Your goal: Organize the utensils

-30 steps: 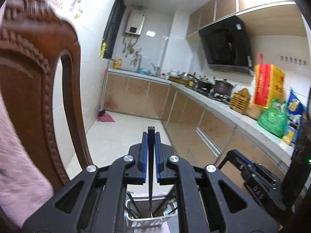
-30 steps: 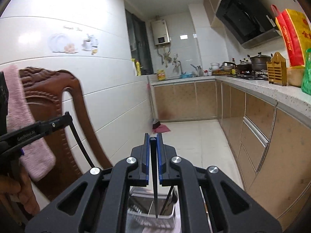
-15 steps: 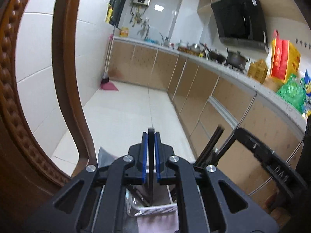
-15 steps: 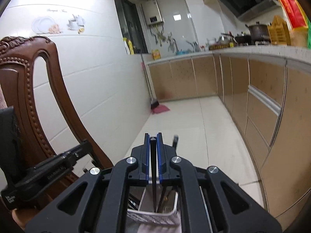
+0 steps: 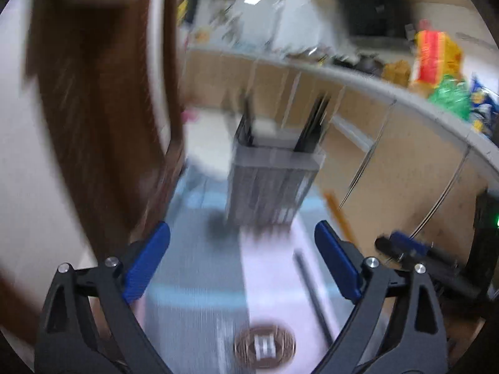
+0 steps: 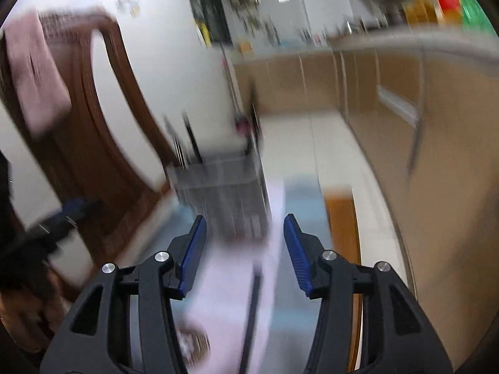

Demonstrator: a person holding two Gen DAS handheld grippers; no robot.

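Note:
Both views are motion-blurred. A white slotted utensil basket (image 5: 274, 184) stands on the table ahead, with dark chopsticks (image 5: 313, 124) sticking up from it; it also shows in the right wrist view (image 6: 221, 193). My left gripper (image 5: 241, 261) is open and empty, low over the cloth in front of the basket. My right gripper (image 6: 244, 254) is open and empty, also just short of the basket. A dark chopstick (image 5: 313, 293) lies on the cloth to the right of the left gripper; one lies below the right gripper (image 6: 251, 314).
A pink and grey-blue cloth (image 5: 205, 280) covers the table. A round brown coaster (image 5: 265, 346) lies near. A carved wooden chair back (image 5: 99, 118) stands at left, with a pink towel (image 6: 34, 71). Kitchen cabinets (image 6: 405, 118) run along the right.
Both grippers have opened and released the chopsticks they held over the basket. Both have dropped lower and pulled back, so the basket now stands ahead and the table cloth shows.

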